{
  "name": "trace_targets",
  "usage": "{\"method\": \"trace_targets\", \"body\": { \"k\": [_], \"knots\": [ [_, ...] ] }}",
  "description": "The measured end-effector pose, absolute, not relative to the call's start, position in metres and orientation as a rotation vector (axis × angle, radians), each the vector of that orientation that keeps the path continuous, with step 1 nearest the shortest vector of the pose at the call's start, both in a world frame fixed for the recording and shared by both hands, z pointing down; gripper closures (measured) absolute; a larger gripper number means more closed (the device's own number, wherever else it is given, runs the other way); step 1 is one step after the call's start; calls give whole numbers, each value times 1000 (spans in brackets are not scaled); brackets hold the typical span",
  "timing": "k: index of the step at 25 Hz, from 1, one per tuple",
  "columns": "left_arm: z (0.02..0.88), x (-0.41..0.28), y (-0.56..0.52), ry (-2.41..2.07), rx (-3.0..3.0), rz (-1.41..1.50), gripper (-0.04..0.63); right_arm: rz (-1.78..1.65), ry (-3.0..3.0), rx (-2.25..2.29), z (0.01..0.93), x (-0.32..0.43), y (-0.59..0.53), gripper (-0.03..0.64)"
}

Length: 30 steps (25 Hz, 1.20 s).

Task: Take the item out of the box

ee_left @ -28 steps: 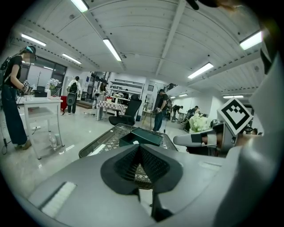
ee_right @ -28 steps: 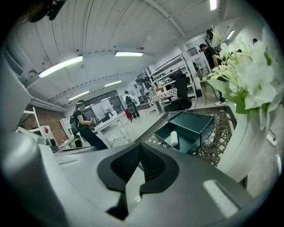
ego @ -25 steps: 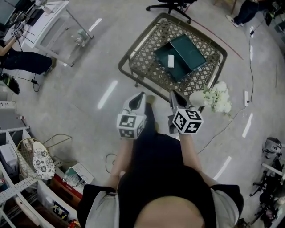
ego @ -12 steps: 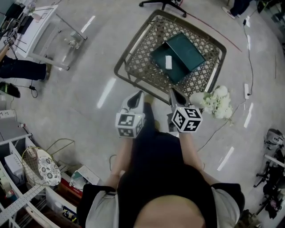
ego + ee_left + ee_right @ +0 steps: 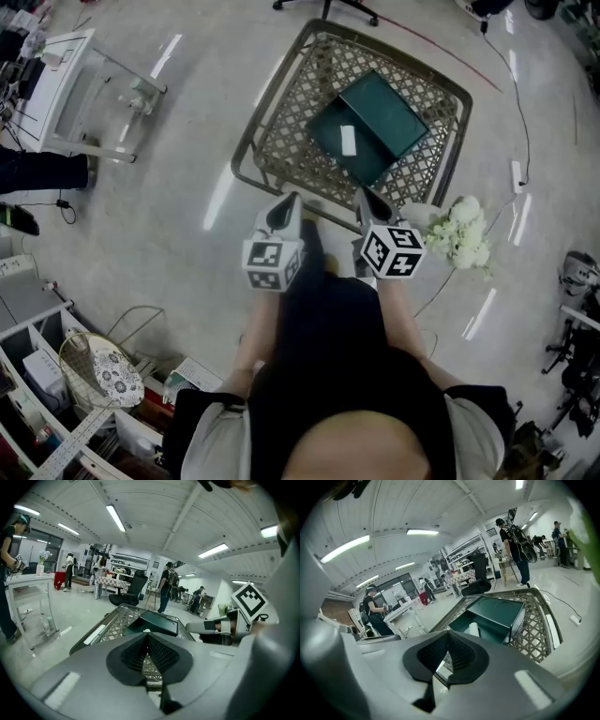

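Observation:
A dark green box (image 5: 361,141) lies open on a lattice-topped table (image 5: 291,141), its lid (image 5: 384,112) propped at the far side. A small white item (image 5: 348,140) lies inside the box. Both grippers hang above the floor short of the table's near edge. My left gripper (image 5: 292,199) is shut and empty, and so is my right gripper (image 5: 364,194). The left gripper view shows the box (image 5: 154,623) beyond the closed jaws. The right gripper view shows the box (image 5: 492,618) and the white item (image 5: 474,629) ahead.
A bunch of white flowers (image 5: 459,232) lies on the floor right of the table, next to a cable and a power strip (image 5: 515,176). A white table (image 5: 66,84) stands far left, and shelves with clutter (image 5: 94,394) lower left. Several people stand in the background.
The view has drifted: the table and box sit slightly lower and further left in the head view, and the flowers slid down. Both grippers keep the same pose, shut.

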<state>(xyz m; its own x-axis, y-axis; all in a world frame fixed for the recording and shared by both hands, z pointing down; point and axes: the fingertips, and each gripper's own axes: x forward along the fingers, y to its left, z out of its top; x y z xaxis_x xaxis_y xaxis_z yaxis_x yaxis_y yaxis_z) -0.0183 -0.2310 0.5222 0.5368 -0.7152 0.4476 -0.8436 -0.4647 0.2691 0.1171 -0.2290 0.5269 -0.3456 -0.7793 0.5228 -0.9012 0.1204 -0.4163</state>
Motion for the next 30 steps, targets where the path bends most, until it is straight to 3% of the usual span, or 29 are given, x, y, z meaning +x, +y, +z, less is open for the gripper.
{"method": "trace_targets", "body": {
  "k": [30],
  "knots": [
    [580, -14, -324, -1087, 2269, 492, 588, 1136, -1983, 1734, 579, 130, -314, 615]
  ]
}}
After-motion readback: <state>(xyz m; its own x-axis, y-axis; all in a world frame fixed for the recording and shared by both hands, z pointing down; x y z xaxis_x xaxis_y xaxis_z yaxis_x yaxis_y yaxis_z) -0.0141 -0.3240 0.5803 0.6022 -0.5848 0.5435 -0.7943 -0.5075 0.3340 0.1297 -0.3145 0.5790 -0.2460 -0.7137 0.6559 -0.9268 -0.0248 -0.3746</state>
